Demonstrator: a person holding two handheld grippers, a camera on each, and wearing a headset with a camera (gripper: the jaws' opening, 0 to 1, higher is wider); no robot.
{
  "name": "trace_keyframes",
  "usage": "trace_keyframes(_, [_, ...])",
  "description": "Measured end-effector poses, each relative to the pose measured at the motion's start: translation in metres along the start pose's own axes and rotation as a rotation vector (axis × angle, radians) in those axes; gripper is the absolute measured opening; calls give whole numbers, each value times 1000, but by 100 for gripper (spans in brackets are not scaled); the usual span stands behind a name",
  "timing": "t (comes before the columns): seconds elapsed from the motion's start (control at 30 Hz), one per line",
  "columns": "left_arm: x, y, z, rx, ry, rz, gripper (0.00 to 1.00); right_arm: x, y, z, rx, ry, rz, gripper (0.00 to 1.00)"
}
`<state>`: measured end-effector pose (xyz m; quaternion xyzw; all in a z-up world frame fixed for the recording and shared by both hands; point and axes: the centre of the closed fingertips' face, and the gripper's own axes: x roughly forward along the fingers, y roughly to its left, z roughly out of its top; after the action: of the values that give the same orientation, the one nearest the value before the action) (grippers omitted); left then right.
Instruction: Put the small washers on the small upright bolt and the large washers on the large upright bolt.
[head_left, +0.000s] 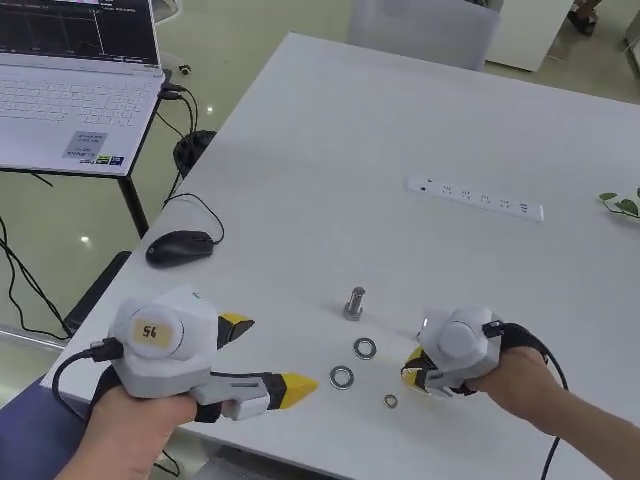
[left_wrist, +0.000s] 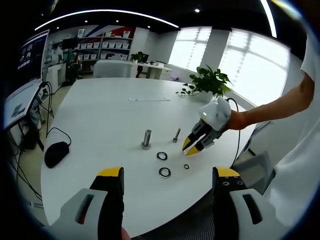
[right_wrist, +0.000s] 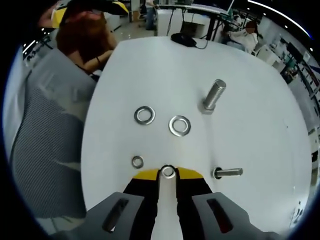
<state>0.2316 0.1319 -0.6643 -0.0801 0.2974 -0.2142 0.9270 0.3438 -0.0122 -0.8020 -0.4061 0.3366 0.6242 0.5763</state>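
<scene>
While the right gripper (right_wrist: 168, 174) is pinching a small washer (right_wrist: 168, 171) between closed jaws, the small bolt (right_wrist: 228, 172) is sitting at its three o'clock, the large bolt (right_wrist: 214, 96) at one o'clock; the left gripper (left_wrist: 167, 173) is hanging open.

In the head view the body of the right tool (head_left: 409, 372) covers most of its jaws, and what sits between them is too small to make out there. In the right gripper view the small washer (right_wrist: 168, 172) pinched at the jaw tips is partly sunk between them, its lower rim hidden. The laptop (head_left: 75, 80) is cut off by the picture's top and left edges, the plant (head_left: 625, 203) by its right edge. The loose small washer (left_wrist: 186, 166) near the tabletop (left_wrist: 100, 115) edge is a mere speck.
</scene>
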Motion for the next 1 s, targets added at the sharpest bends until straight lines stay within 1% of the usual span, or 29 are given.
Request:
trace_keyframes(0.2, [3,-3,2,6,2,-10,72,-15,-9,-9,73,-20,-35,13])
trace_keyframes(0.4, [7,-5,5,14,0,-21,72,-28,-18,-17,95,-24,-66,13])
trace_keyframes(0.57, [8,-7,6,19,2,-27,72,-41,-28,-15,97,-27,-97,13])
trace_keyframes(0.73, [8,-9,6,21,3,-28,72,-52,-41,-8,95,-42,-124,13])
trace_keyframes(0.87, [8,-9,6,22,2,-28,72,-56,-51,-3,89,-48,-139,13])
trace_keyframes(1.0, [8,-11,7,26,3,-29,72,-57,-59,2,79,-48,-145,13])
